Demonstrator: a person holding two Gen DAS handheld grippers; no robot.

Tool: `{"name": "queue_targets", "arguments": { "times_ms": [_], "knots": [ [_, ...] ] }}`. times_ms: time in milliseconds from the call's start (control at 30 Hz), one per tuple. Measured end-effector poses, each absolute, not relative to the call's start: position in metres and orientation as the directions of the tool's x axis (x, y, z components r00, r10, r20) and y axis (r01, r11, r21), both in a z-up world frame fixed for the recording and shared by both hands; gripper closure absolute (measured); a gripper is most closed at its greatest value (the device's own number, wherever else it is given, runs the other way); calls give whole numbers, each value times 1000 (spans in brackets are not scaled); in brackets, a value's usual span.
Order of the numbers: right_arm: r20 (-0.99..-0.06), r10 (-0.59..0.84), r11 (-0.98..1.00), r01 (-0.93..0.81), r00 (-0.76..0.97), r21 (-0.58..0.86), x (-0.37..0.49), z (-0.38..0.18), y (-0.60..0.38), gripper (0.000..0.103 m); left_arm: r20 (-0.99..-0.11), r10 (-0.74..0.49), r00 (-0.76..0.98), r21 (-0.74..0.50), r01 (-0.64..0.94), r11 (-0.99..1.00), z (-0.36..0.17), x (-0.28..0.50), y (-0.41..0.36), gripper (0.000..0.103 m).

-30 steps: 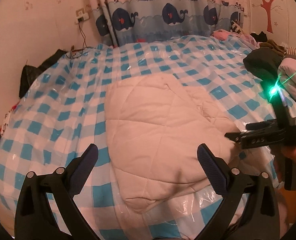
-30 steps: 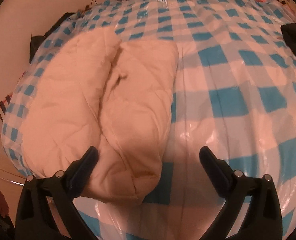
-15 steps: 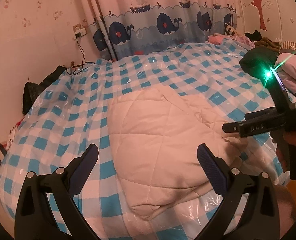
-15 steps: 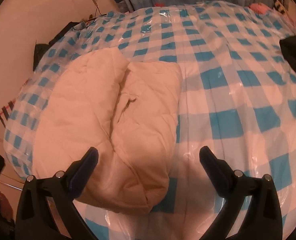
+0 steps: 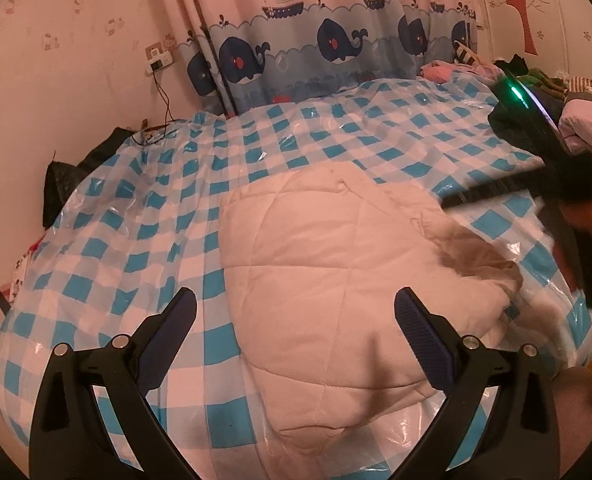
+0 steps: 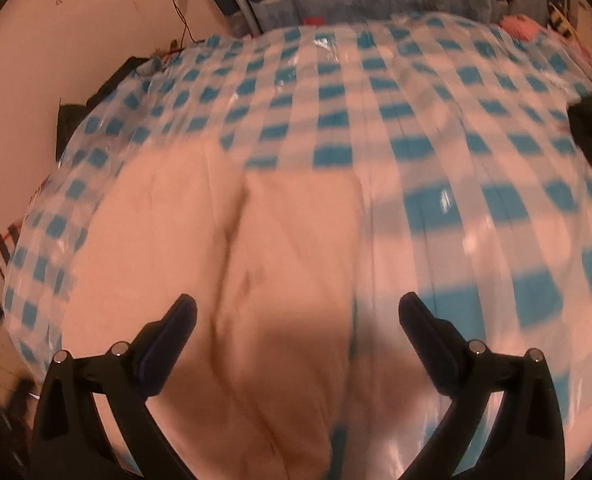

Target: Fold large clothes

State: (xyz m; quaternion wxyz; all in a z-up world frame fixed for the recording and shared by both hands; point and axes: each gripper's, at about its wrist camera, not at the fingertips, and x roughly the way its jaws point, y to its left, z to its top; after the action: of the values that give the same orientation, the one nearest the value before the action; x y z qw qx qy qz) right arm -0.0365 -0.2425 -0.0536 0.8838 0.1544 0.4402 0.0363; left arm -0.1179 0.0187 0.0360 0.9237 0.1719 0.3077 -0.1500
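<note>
Quilted cream garment [image 5: 335,280] is seen folded on the checked bed [image 5: 156,216] ahead of the spread, empty left gripper [image 5: 296,320], raised higher than before. Right gripper [image 6: 296,316], likewise spread and empty, has been lifted off the garment beneath it; this fold seems finished.

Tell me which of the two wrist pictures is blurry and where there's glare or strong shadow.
Right wrist view: motion-blurred throughout, the checked bedcover smeared, the cream quilted garment soft-edged with a dark shadow at its near end. Left wrist view: mostly sharp; the right claw at the right edge is streaked, a green light flares, and clear plastic sheeting glints. Warm orange light in both.
</note>
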Motion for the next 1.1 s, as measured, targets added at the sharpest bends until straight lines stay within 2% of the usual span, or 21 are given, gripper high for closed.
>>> {"name": "queue_targets", "arguments": {
  "times_ms": [200, 300, 400, 833, 1033, 1100],
  "knots": [
    [-766, 210, 953, 47, 607, 298, 40, -49, -217, 5, -636, -159, 755, 222, 376, 900, 24, -106, 24, 8],
    [-800, 189, 964, 48, 569, 262, 67, -73, -199, 5, -637, -155, 755, 216, 368, 905, 20, -101, 28, 8],
    [-826, 214, 956, 64, 521, 287, 76, -111, -196, 5, -643, -154, 751, 210, 365, 907, 15, -97, 31, 8],
    [-841, 215, 957, 66, 496, 284, 54, -110, -207, 5, -658, -169, 734, 180, 372, 911, 10, -92, 37, 8],
    [-815, 273, 938, 47, 512, 343, -5, -74, -234, 5, -659, -141, 739, 203, 355, 913, 12, -97, 46, 8],
    [-811, 286, 925, 73, 510, 372, -31, -74, -249, 5, -681, -150, 717, 166, 349, 922, 10, -94, 52, 8]
  ]
}}
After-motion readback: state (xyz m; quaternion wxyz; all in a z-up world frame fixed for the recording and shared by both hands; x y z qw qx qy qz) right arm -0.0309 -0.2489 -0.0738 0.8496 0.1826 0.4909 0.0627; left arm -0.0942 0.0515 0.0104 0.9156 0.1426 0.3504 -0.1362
